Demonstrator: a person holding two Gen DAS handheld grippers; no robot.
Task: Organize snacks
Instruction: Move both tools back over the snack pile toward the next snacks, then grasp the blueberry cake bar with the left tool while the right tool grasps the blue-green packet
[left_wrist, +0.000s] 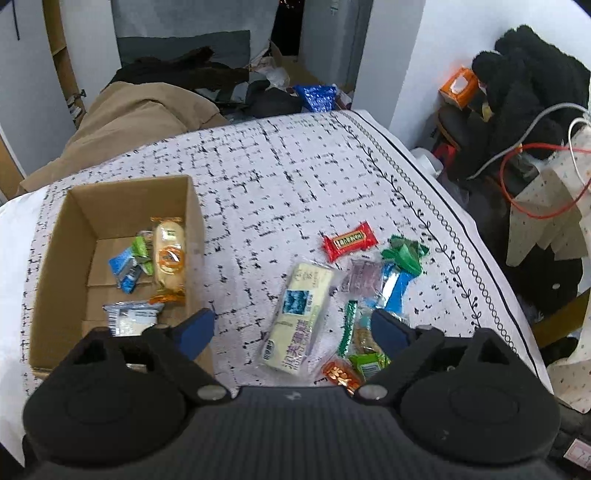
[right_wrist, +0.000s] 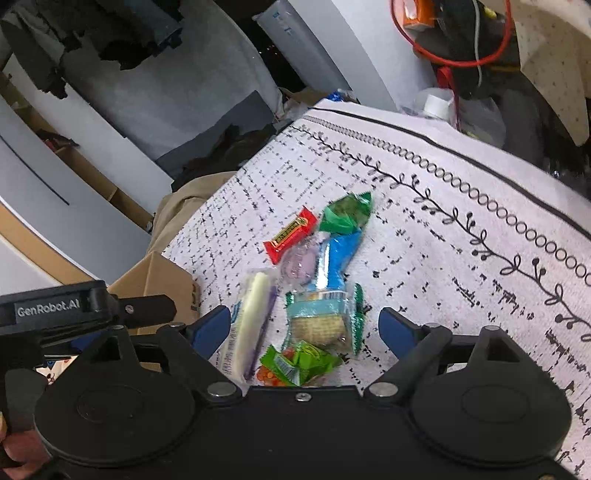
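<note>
Mid-sort: cardboard box (left_wrist: 122, 258) w/ some snacks sits left of the left gripper (left_wrist: 291, 330), jaws wide open, empty. Right gripper (right_wrist: 304, 326) also open, cracker pack (right_wrist: 319, 325) btwn its jaws. Next, I'd guess: close on it, carry to box.

box (left_wrist: 74, 221): open, few snacks in | loose snack pile (left_wrist: 354, 280) beside, on cloth

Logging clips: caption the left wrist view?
Open left gripper above loose snacks beside a cardboard box.
</note>
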